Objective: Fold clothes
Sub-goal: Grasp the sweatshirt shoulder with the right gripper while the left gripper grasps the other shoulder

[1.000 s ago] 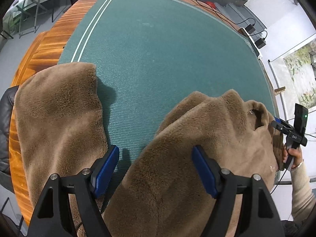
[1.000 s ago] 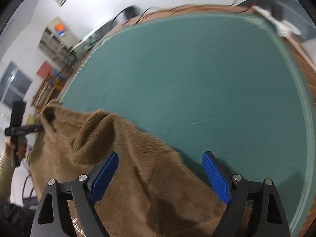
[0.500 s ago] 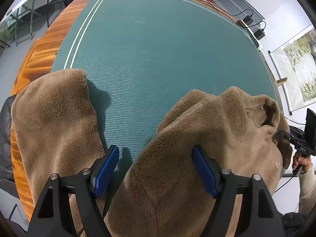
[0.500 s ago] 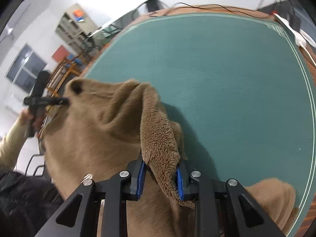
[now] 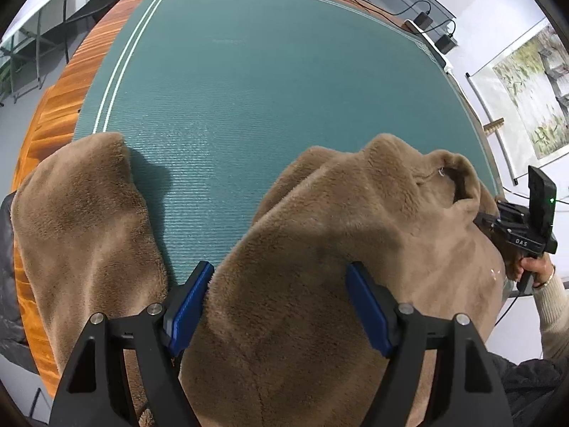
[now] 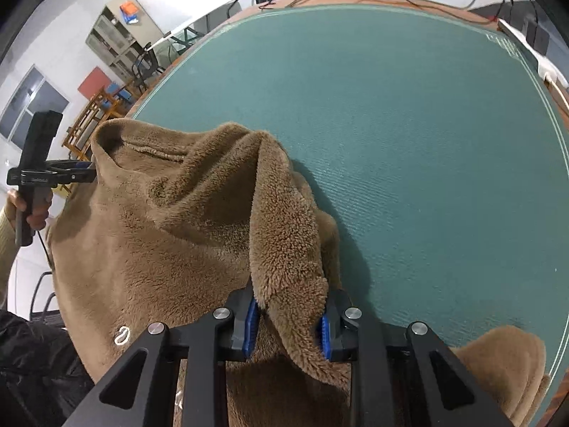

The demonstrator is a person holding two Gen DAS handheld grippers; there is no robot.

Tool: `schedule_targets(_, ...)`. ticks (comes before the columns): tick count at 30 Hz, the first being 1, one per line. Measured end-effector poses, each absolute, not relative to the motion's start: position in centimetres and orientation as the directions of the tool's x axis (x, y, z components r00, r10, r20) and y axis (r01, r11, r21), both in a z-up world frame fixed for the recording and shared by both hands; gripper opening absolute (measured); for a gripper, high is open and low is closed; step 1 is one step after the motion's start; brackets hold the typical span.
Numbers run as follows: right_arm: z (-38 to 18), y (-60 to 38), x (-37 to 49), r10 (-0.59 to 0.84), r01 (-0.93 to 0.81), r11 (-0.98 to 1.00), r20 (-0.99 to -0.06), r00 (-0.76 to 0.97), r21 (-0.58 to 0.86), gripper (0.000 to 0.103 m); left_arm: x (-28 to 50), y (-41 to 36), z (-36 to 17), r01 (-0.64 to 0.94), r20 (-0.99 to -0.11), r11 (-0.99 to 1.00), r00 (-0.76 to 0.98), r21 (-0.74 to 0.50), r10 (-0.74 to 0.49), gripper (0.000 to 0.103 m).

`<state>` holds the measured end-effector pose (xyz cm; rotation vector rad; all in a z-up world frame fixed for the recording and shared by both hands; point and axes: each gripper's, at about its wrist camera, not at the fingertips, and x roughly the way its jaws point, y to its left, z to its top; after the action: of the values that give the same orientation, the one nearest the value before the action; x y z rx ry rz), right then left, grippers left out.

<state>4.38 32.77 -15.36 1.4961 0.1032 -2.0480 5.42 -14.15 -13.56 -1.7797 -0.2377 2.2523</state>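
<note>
Now the right claw (image 6: pixel 287 323) pinches a fold of the brown fleece garment (image 6: pixel 170 249); the left claw (image 5: pixel 279 306), at 9 o'clock, gapes wide over it.

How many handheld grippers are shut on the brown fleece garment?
1: the right gripper clamps a raised fold of the brown fleece garment; the left gripper stands open around another bulge.
</note>
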Motion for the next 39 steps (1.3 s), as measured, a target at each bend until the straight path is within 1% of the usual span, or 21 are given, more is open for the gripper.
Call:
schedule_targets(4, -14.5, 33.6, 6.2, -0.487, 0.533, -0.772, -0.861, -0.145, 0.346, 0.028, 5.9, -13.9, -13.4, -0.123, -0.929, -0.950, -0.205, -0.288, 0.309, 0.080)
schedule_targets(8, -13.5, 34.4, 8.7, -0.529, 0.548, -0.740, -0.841, -0.116, 0.390, 0.028, 7.0, -13.9, -12.6, -0.163, -0.927, -0.943, -0.196, -0.291, 0.320, 0.080)
schedule_targets(13, -13.9, 33.3, 10.7, -0.542, 0.543, -0.728, -0.837, -0.080, 0.419, 0.028, 8.6, -12.9, -11.0, -0.231, -0.916, -0.921, -0.182, -0.313, 0.357, 0.080)
schedule_targets(18, -14.5, 33.6, 10.8, -0.549, 0.513, -0.740, -0.831, -0.090, 0.434, 0.028, 8.3, -11.6, -10.5, -0.304, -0.917, -0.906, -0.177, -0.295, 0.358, 0.080)
schedule_targets(20, -14.7, 33.3, 10.6, -0.541, 0.514, -0.745, -0.836, -0.095, 0.425, 0.028, 7.5, -11.6, -10.7, -0.290, -0.918, -0.912, -0.184, -0.290, 0.350, 0.080)
schedule_targets(25, -14.9, 32.5, 10.2, -0.522, 0.517, -0.757, -0.846, -0.111, 0.400, 0.028, 6.0, -12.8, -11.9, -0.191, -0.911, -0.922, -0.183, -0.336, 0.370, 0.080)
schedule_targets(26, -14.9, 32.3, 10.1, -0.516, 0.517, -0.762, -0.849, -0.119, 0.391, 0.028, 5.8, -12.9, -12.0, -0.174, -0.913, -0.926, -0.183, -0.336, 0.365, 0.078)
schedule_targets(27, -14.9, 32.0, 10.0, -0.505, 0.515, -0.771, -0.852, -0.134, 0.376, 0.028, 6.2, -12.7, -12.0, -0.171, -0.917, -0.931, -0.187, -0.322, 0.352, 0.058)
schedule_targets(28, -14.9, 31.8, 9.9, -0.494, 0.512, -0.780, -0.856, -0.151, 0.360, 0.028, 6.7, -12.5, -11.9, -0.174, -0.922, -0.936, -0.193, -0.305, 0.336, 0.044)
schedule_targets(29, -14.9, 31.2, 9.9, -0.483, 0.509, -0.789, -0.859, -0.170, 0.344, 0.028, 7.3, -12.3, -11.9, -0.177, -0.926, -0.941, -0.198, -0.287, 0.320, 0.027)
schedule_targets(30, -14.7, 31.0, 9.9, -0.476, 0.506, -0.797, -0.859, -0.186, 0.331, 0.028, 8.1, -11.9, -12.0, -0.179, -0.930, -0.945, -0.200, -0.274, 0.307, 0.022)
schedule_targets(33, -14.1, 30.8, 9.8, -0.465, 0.487, -0.816, -0.855, -0.231, 0.312, 0.028, 9.6, -10.8, -10.9, -0.200, -0.927, -0.947, -0.232, -0.251, 0.295, 0.019)
schedule_targets(35, -13.7, 31.2, 9.8, -0.473, 0.473, -0.819, -0.849, -0.236, 0.325, 0.028, 10.6, -10.3, -9.9, -0.215, -0.919, -0.945, -0.256, -0.247, 0.299, 0.018)
schedule_targets(39, -13.4, 31.4, 10.2, -0.488, 0.481, -0.808, -0.845, -0.219, 0.342, 0.028, 12.5, -9.1, -7.5, -0.299, -0.886, -0.913, -0.287, -0.278, 0.364, 0.018)
